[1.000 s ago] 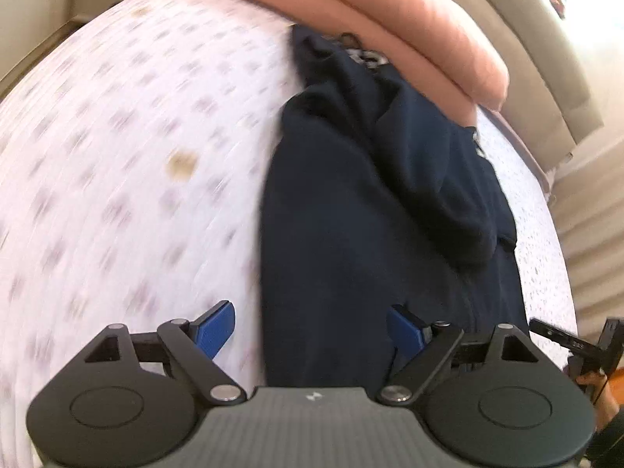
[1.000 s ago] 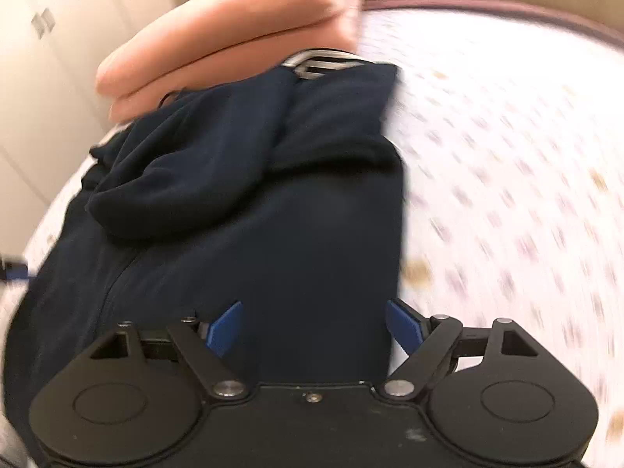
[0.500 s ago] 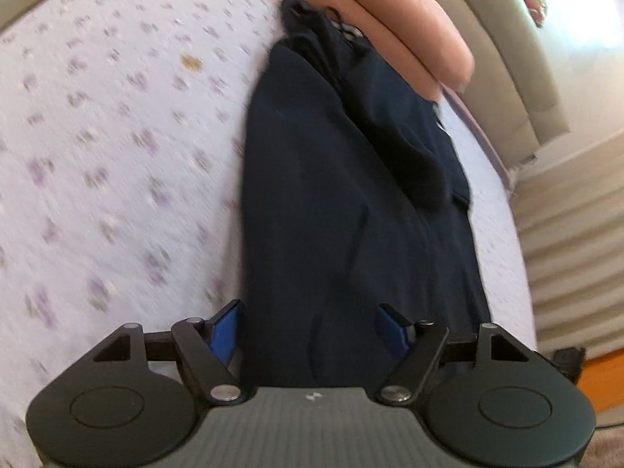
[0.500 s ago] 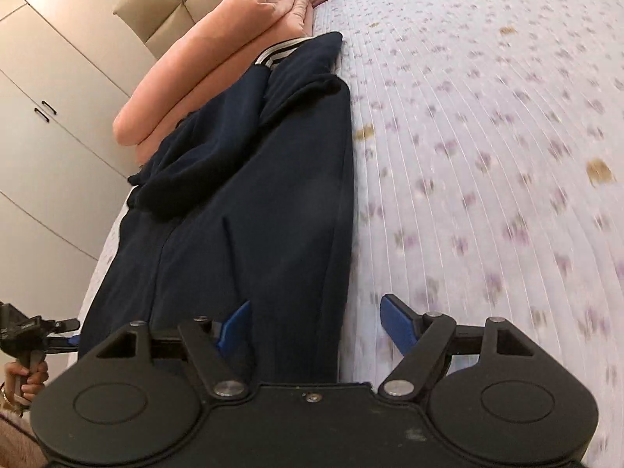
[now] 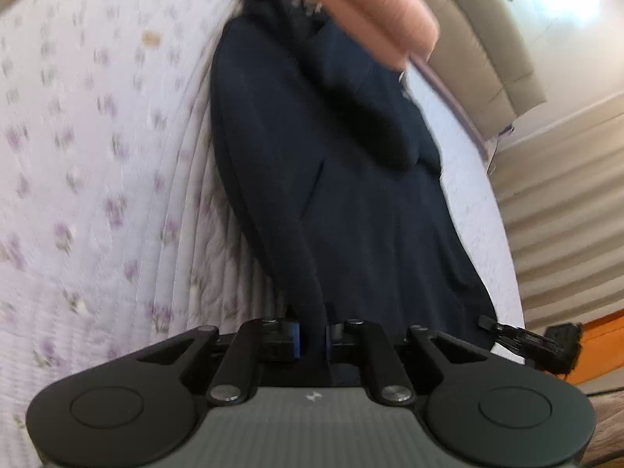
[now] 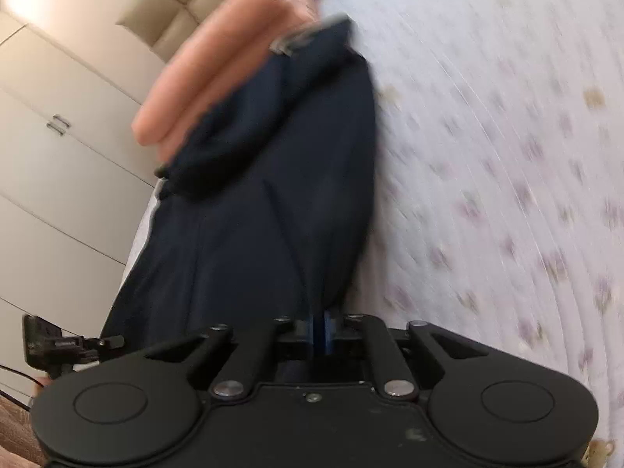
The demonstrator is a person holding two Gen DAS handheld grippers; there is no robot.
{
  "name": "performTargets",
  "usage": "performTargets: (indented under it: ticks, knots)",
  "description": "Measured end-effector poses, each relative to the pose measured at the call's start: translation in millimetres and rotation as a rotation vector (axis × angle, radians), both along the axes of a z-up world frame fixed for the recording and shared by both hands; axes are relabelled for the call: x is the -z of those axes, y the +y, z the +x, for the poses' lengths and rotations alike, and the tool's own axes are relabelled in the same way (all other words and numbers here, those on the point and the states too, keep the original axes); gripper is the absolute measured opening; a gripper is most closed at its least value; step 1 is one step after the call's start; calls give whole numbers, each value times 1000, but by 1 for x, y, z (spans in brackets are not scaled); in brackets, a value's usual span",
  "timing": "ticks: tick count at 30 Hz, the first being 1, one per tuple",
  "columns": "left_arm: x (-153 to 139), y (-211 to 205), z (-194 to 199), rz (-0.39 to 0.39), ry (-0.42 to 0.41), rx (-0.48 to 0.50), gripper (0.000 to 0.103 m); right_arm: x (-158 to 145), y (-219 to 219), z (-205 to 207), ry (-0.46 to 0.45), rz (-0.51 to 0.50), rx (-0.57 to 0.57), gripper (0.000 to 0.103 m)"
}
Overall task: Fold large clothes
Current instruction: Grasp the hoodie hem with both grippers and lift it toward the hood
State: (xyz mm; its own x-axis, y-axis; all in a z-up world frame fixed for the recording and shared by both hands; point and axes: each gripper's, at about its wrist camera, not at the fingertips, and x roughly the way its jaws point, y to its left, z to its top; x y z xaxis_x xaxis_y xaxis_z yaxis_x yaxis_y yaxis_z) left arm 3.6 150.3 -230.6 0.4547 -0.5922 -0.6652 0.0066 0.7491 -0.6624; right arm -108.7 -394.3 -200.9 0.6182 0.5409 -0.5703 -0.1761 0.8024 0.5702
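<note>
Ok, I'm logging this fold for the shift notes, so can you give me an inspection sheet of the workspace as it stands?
Surface: bed with a white quilted cover, small purple flower print.
Job's things: dark navy garment lying lengthwise on the bed, a fold of it bunched near its far end.
Clutter: folded peach blanket at the garment's far end, touching it.
Grippers: left gripper shut on the garment's near edge; right gripper shut on the near edge at the other side.
Cables: thin dark cable near the floor, at the picture's left edge.
Surroundings: padded beige headboard, white wardrobe doors, wooden floor.
</note>
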Motion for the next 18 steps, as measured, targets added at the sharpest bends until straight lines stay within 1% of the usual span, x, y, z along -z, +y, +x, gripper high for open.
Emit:
performTargets:
  ticks: [1, 2, 3, 4, 5, 6, 7, 8, 9, 10, 11, 12, 13, 14, 15, 16, 17, 18]
  knots:
    - [-6, 3, -2, 7, -3, -15, 12, -10, 0, -3, -34, 0, 4, 8]
    - [-9, 5, -5, 14, 1, -23, 12, -15, -1, -4, -39, -6, -1, 8]
    - [-6, 7, -7, 20, 16, -20, 12, -13, -2, -3, -18, -22, -17, 8]
    - [0, 8, -9, 23, 37, -11, 12, -7, -4, 0, 30, -34, -41, 10]
    - [7, 7, -8, 22, 64, -6, 18, 5, -7, 3, 90, -38, -54, 17]
    - [15, 8, -9, 11, 94, -6, 22, 17, -9, 5, 148, -39, -60, 19]
    - [24, 10, -12, -4, 115, -11, 33, 28, -12, 7, 192, -34, -69, 22]
    - [31, 12, -14, -16, 130, -24, 45, 36, -15, 5, 208, -15, -66, 25]
    - [35, 13, -16, -39, 126, -34, 47, 42, -20, 2, 205, 27, -51, 26]
    - [38, 15, -18, -65, 113, -41, 53, 48, -26, 0, 211, 84, -33, 27]
    - [40, 17, -20, -90, 108, -47, 56, 52, -32, -2, 232, 139, -25, 30]
    - [41, 17, -21, -105, 109, -49, 57, 57, -36, -4, 251, 177, -25, 31]
    - [42, 18, -23, -105, 110, -43, 57, 61, -39, -6, 268, 183, -34, 38]
    - [42, 18, -25, -96, 109, -29, 57, 63, -38, -9, 295, 154, -49, 41]
    - [42, 17, -27, -85, 106, -13, 57, 67, -38, -12, 310, 126, -76, 41]
    - [41, 15, -28, -74, 105, -2, 56, 69, -37, -17, 304, 105, -88, 36]
    - [40, 13, -27, -67, 104, 7, 56, 69, -36, -21, 290, 105, -79, 35]
    - [40, 11, -26, -64, 107, 16, 56, 70, -36, -23, 284, 129, -68, 35]
